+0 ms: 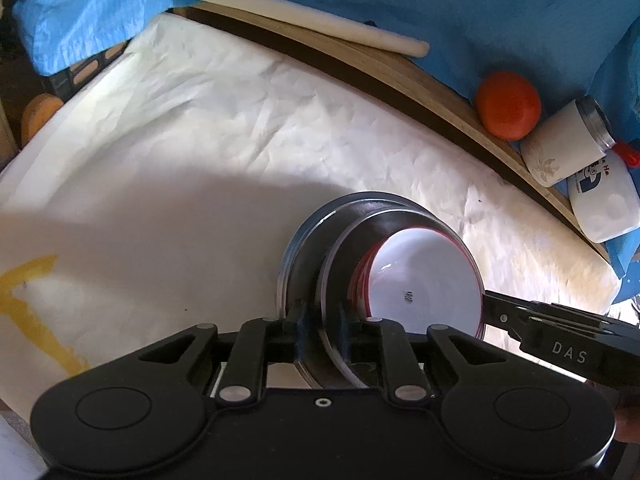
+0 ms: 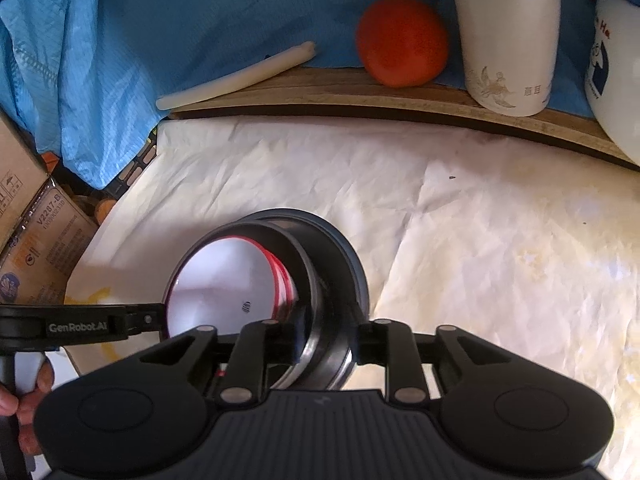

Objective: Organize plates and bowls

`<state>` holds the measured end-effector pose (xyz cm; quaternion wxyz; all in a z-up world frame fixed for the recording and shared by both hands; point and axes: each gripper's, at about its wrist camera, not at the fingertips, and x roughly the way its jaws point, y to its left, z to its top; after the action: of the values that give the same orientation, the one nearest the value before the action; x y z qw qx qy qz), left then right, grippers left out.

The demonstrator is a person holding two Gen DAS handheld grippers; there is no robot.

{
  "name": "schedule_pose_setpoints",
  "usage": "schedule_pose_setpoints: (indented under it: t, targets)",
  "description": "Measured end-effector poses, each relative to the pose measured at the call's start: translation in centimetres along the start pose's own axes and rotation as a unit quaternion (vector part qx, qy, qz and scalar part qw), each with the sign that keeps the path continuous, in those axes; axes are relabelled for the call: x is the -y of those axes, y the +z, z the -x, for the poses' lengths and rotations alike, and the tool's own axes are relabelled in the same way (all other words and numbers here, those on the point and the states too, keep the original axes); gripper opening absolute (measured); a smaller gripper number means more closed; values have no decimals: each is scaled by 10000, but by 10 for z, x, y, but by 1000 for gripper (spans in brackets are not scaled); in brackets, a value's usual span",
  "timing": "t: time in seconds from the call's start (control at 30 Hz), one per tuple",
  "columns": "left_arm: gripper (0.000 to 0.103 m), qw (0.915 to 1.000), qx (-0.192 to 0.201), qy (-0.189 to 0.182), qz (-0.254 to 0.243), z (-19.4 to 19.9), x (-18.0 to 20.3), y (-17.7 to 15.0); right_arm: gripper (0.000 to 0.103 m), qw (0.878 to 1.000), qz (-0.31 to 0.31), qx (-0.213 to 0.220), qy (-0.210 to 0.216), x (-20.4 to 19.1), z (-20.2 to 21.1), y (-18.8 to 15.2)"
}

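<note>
Both grippers reach level over the table: left gripper (image 1: 322, 332) jaws clench the steel bowls' (image 1: 316, 248) rim; right gripper (image 2: 326, 334) jaws grasp it opposite, lower rim hidden.

White crumpled paper-covered table (image 1: 200, 128), yellow mark (image 1: 32, 304), wooden board (image 2: 360, 92) behind

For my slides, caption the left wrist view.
Both grippers clamp opposite rims of nested bowls over a papered table.
</note>
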<state>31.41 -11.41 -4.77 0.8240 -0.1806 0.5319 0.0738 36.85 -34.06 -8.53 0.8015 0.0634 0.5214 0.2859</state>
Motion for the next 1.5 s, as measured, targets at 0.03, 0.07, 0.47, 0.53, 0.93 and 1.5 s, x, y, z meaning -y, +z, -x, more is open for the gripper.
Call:
schedule_pose_setpoints:
  t: [0.03,0.07,0.47,0.53,0.93,1.5]
  targets:
    - [21,10000,32,31,4,1,1,-1,30,10000,20,26,-14,0,1,-1]
    - [22,10000,73,56,14,3,1,-2,32,10000,44,46,-27,0,2,-1]
    - [47,9980,546,290,141,25,5,-18,53,9991,267,324,-75,2,19,-8]
    - [51,9974,618,332,147,28,5,-20,55,9989,280,379,-70,2,22,-9]
    - [88,9910,1261,444,104,51,12,-36,80,9946,547,882,73,-5,40,-18]
    - [102,9766,2102,389,-228,86,5,-59,99,9825,534,1775,-175,-15,73,-48]
